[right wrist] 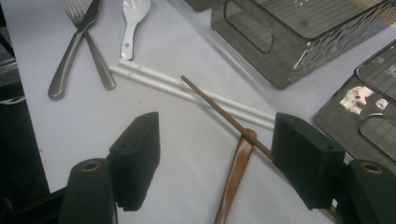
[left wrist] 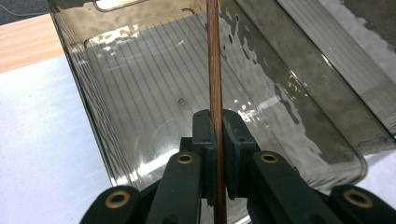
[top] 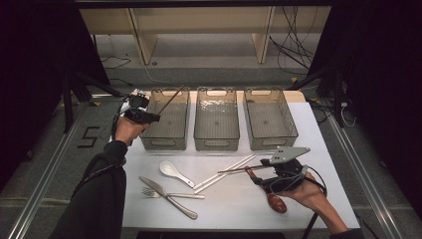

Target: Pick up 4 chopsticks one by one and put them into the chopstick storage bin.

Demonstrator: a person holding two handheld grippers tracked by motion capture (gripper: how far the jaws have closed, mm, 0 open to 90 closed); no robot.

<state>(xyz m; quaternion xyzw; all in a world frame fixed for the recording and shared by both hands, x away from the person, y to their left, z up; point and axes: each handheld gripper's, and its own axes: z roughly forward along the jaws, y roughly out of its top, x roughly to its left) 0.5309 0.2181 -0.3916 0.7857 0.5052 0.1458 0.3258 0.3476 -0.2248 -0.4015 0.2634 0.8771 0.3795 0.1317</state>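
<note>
My left gripper (top: pixel 149 117) (left wrist: pixel 219 135) is shut on a thin brown chopstick (top: pixel 171 99) (left wrist: pixel 214 70), which slants up over the left smoky plastic bin (top: pixel 164 144) (left wrist: pixel 303 84). At the table's right front, my right gripper (top: pixel 263 177) (right wrist: pixel 215 154) stands open just above the white table. Between and under its jaws lie a second brown chopstick (top: pixel 239 170) (right wrist: pixel 219 109) and a wooden spoon (top: pixel 276 201) (right wrist: pixel 236 177). That chopstick's near end runs behind the right-hand jaw, and the spoon's handle tip meets the chopstick.
Two more bins, middle (top: pixel 216 144) and right (top: pixel 271 144), stand in a row beside the left one. On the table lie a pair of white chopsticks (top: pixel 224 174) (right wrist: pixel 187 88), a white spoon (top: pixel 174 172) (right wrist: pixel 133 18), and a knife (top: pixel 166 196) (right wrist: pixel 74 46) crossing a fork (top: pixel 189 195) (right wrist: pixel 95 56).
</note>
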